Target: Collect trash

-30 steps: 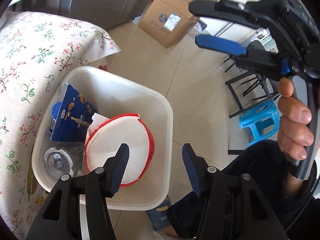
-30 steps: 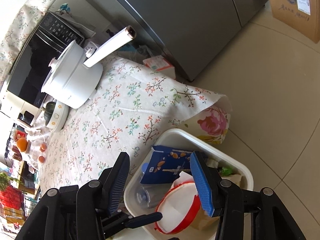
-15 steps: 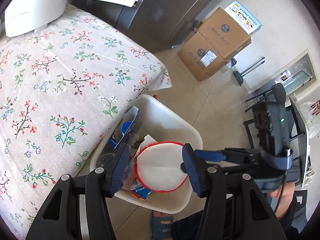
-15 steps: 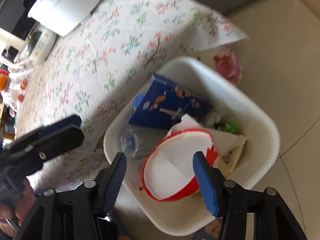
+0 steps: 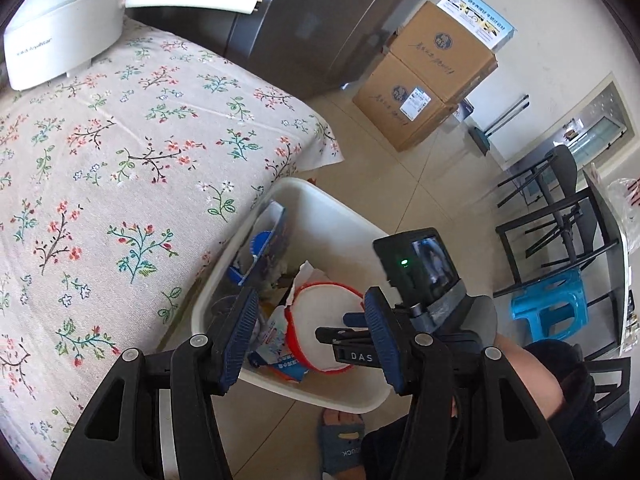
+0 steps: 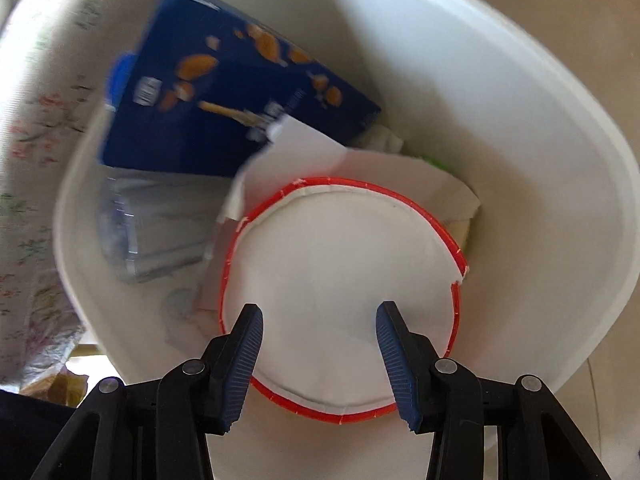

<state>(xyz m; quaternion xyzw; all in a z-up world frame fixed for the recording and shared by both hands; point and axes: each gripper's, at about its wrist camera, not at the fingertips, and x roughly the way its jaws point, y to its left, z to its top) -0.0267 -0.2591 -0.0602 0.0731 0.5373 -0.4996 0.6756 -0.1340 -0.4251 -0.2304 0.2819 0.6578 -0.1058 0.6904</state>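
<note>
Trash fills the white bin [image 6: 540, 184] that sits on the tiled floor beside your floral-clothed table [image 5: 120, 168]: a blue carton [image 6: 240, 92] leans against the far wall, a clear plastic bottle [image 6: 156, 232] lies below it, and a red-rimmed paper bowl [image 6: 340, 280] rests on top of crumpled white paper [image 6: 304, 152]. Your right gripper [image 6: 320, 312] points steeply down into the bin, and its jaws are closing; the blue pads stand apart over the pale inside of the bowl, and whether they touch it you cannot tell from this angle, though nothing is pinched between them. Your left gripper [image 5: 308, 312] hangs above the bin's near edge with its jaws held about half open and gripping nothing. In the left wrist view your right gripper's body [image 5: 420, 280] reaches in over the bowl [image 5: 324, 320]. A white pot [image 5: 60, 32] stands on the table's far end.
</note>
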